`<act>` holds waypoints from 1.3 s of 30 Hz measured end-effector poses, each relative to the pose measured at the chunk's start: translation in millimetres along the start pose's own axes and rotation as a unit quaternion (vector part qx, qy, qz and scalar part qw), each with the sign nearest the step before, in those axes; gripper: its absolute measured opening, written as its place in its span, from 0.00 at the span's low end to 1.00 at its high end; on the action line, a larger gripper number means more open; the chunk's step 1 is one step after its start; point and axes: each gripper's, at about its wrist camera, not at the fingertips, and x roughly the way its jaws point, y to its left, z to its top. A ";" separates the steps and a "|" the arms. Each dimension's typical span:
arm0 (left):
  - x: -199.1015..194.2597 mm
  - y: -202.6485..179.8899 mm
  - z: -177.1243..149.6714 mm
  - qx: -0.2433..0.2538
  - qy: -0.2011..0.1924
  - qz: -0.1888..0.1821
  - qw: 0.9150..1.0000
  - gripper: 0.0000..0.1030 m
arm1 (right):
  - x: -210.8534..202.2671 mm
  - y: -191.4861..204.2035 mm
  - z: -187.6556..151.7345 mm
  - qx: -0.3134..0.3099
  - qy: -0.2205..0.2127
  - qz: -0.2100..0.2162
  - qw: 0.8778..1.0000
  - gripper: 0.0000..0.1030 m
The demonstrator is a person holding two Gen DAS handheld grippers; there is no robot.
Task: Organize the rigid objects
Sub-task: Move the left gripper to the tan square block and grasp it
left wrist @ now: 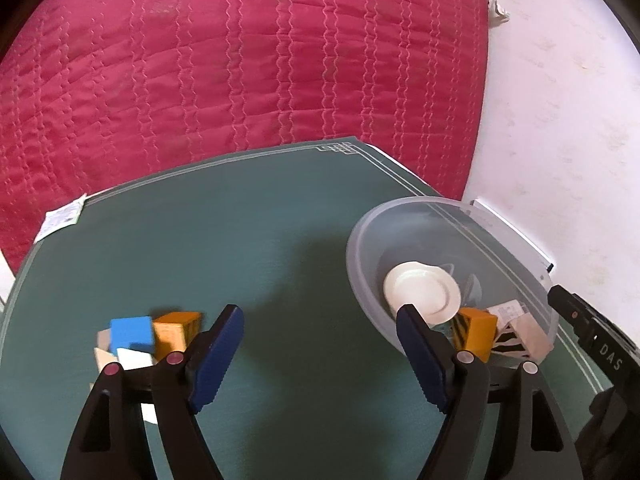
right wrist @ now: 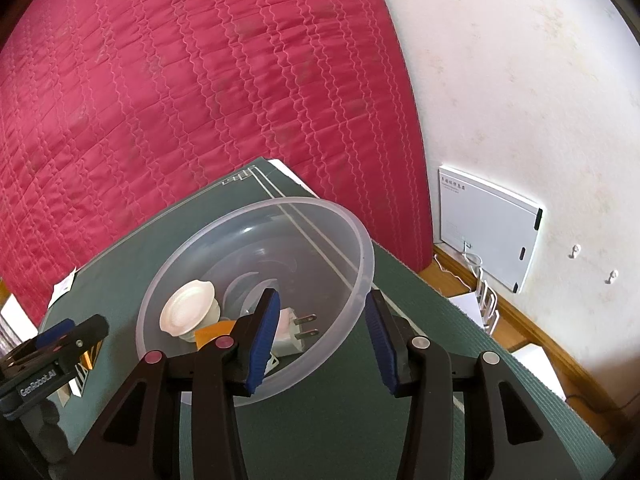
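Observation:
On the green mat [left wrist: 280, 240] a blue block [left wrist: 132, 332], an orange block [left wrist: 176, 332] and white blocks [left wrist: 132, 358] lie huddled just left of my left gripper [left wrist: 320, 316]. That gripper is open with only bare mat between its fingers. To its right a clear plastic bowl [left wrist: 400, 202] holds a white cup-like piece [left wrist: 424, 290] and an orange striped block [left wrist: 476, 332]. My right gripper [right wrist: 321, 296] is open, straddling the near wall of the bowl [right wrist: 304, 200] without pressing it. Inside lie the white piece [right wrist: 188, 308], the orange block [right wrist: 212, 334] and a white plug [right wrist: 296, 332].
A red quilted cover [left wrist: 240, 60] lies beyond the mat's far edge. A white wall with a white panel [right wrist: 488, 228] and a wooden strip [right wrist: 532, 332] runs along the right. A paper tag [left wrist: 60, 220] sticks out at the mat's left corner.

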 end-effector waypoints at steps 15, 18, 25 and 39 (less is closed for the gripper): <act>-29.8 59.3 -18.6 -0.038 -0.002 0.054 0.998 0.79 | -1.4 -0.3 0.2 -0.003 -0.002 0.000 1.000 0.45; -35.5 74.8 -25.9 -0.042 0.000 0.070 0.997 0.79 | -1.2 1.3 0.9 -0.007 -0.001 0.000 1.000 0.45; -45.6 112.4 -46.9 -0.061 0.013 0.110 0.992 0.79 | -4.4 6.6 -0.3 -0.023 0.000 0.005 1.000 0.45; -29.2 154.9 -74.5 -0.084 0.065 0.126 0.986 0.79 | -28.6 55.5 -23.1 -0.081 0.020 0.078 0.993 0.45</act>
